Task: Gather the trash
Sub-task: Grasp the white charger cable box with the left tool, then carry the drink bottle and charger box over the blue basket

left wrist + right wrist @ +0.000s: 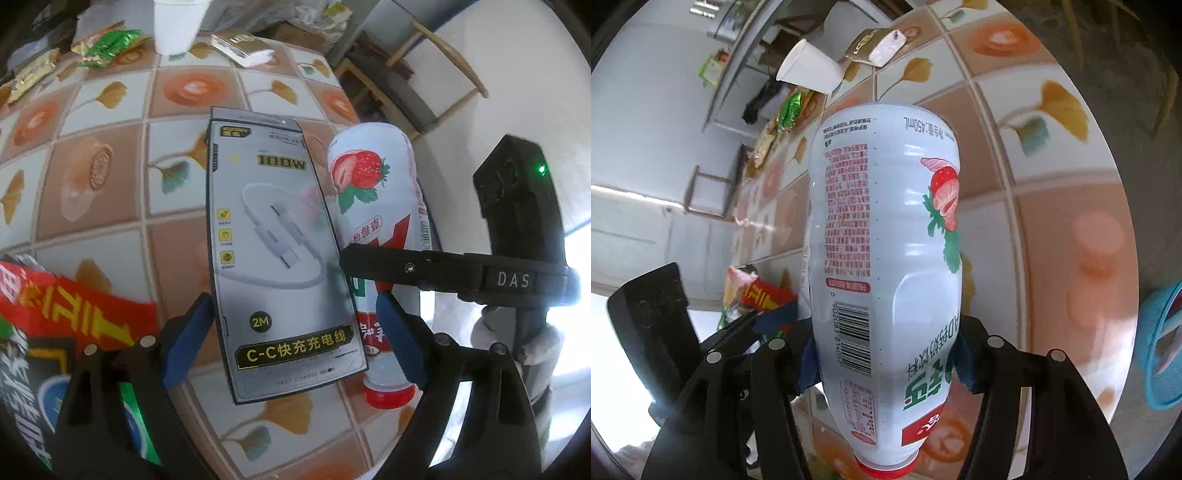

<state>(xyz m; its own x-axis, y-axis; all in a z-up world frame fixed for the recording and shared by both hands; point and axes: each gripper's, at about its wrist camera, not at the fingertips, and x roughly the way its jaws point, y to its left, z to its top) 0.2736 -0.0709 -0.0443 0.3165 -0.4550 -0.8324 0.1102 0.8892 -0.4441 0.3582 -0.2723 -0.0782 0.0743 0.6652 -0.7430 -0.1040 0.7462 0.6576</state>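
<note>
The left gripper point(295, 321) grasps a grey cable box point(275, 251): its blue fingers point(186, 336) press the box's two long edges near the lower end, spread wide to match the box's width. The box is printed with a white cable, "100W" and "2M", and it hangs above the tiled-pattern counter point(110, 177), its far end pointing toward twelve o'clock in the left wrist view.

The right gripper point(886, 354) grasps a white strawberry-drink bottle point(882, 236). Its fingers point(807, 365) clamp the bottle's body near the shoulder, with the red cap point(884, 470) toward six o'clock, closest to the camera, and the base toward twelve o'clock. In the left wrist view the same bottle sits at about three o'clock of the box, just beside it, with the right gripper's black finger crossing in front of it.

On the counter, a white paper cup point(177, 24) stands at twelve o'clock in the left wrist view, with green and gold wrappers point(107, 46) at about eleven o'clock and a small gold-and-white carton point(242, 48) just right of the cup. A red printed wrapper point(66, 306) lies at about eight o'clock. A wooden chair point(417, 85) stands beyond the counter's edge at about two o'clock.
</note>
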